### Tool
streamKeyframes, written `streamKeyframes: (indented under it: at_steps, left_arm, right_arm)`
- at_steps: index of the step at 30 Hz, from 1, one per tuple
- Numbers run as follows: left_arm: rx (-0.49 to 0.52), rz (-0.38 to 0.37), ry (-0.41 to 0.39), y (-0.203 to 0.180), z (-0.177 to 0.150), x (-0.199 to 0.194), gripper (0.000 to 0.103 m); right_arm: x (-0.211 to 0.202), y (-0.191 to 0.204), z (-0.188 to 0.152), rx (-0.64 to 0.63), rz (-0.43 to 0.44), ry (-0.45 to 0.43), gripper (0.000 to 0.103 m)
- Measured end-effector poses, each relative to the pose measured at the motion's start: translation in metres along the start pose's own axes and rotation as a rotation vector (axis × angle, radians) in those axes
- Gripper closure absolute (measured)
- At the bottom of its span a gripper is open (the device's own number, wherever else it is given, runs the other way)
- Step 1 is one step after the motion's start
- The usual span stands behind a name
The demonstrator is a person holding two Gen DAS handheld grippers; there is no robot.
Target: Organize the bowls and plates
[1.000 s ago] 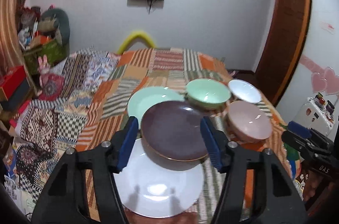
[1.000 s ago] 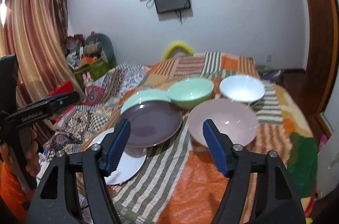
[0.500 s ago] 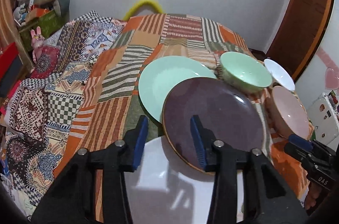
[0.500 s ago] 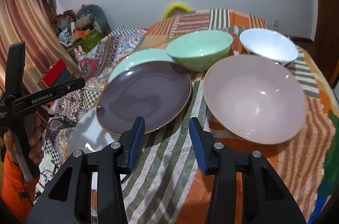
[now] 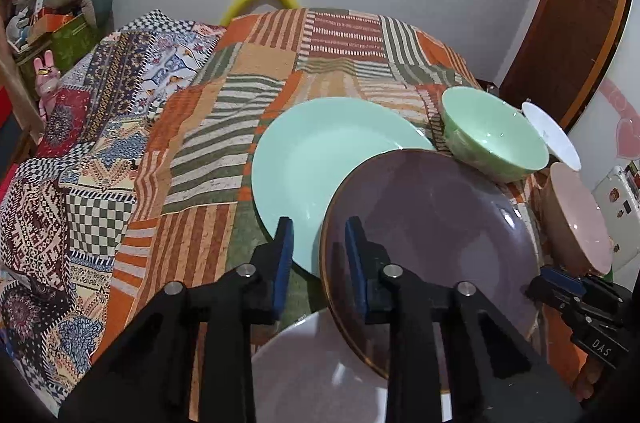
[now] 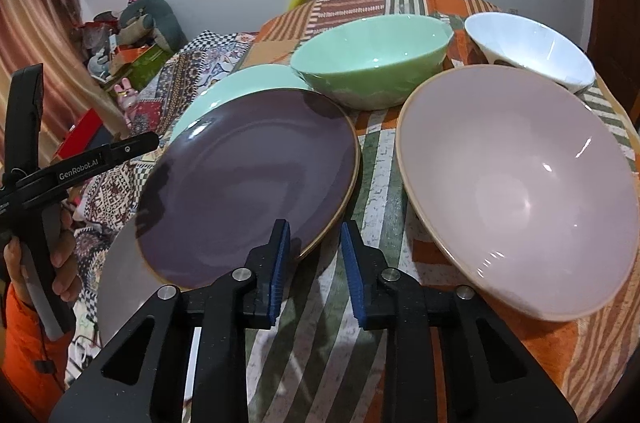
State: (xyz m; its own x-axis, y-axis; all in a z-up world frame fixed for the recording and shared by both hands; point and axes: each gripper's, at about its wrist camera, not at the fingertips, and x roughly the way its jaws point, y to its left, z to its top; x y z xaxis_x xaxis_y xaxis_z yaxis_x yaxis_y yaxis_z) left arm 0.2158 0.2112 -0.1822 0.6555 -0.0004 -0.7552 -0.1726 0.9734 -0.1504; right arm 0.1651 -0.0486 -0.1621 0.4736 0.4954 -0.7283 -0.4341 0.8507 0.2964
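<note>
Three bowls, green, white and pink, sit empty on the table; purple plate overlaps green plate; both grippers, left and right, fingers closing, straddle its rim, not yet pressing.

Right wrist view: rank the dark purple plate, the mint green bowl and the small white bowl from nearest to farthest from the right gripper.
1. Dark purple plate: its gold-edged rim lies just ahead of the right gripper, to the left.
2. Mint green bowl: behind the plate, centre.
3. Small white bowl: far right corner of the patchwork cloth.
</note>
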Motion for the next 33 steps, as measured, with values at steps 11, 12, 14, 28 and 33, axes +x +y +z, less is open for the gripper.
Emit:
streamKeyframes:
  at_steps: [11, 12, 14, 28, 33]
  left_arm:
    - [-0.035, -0.07, 0.061, 0.009, 0.008, 0.029, 0.083]
    - [-0.032, -0.073, 0.064, 0.009, 0.008, 0.029, 0.083]
    - [-0.025, -0.093, 0.078, 0.007, 0.008, 0.033, 0.083]
    - [0.002, -0.081, 0.103, -0.005, -0.004, 0.024, 0.083]
    - [-0.012, -0.07, 0.083, -0.008, -0.016, 0.007, 0.083]
  right_arm:
    - [0.002, -0.012, 0.001, 0.053, 0.021, 0.013, 0.083]
    - [0.002, -0.013, 0.0, 0.057, 0.023, 0.014, 0.083]
    - [0.003, -0.012, 0.0, 0.06, 0.024, 0.016, 0.082]
    - [-0.002, 0.0, 0.007, 0.043, 0.003, 0.011, 0.08]
    - [-0.008, 0.001, 0.006, 0.027, -0.004, -0.003, 0.08]
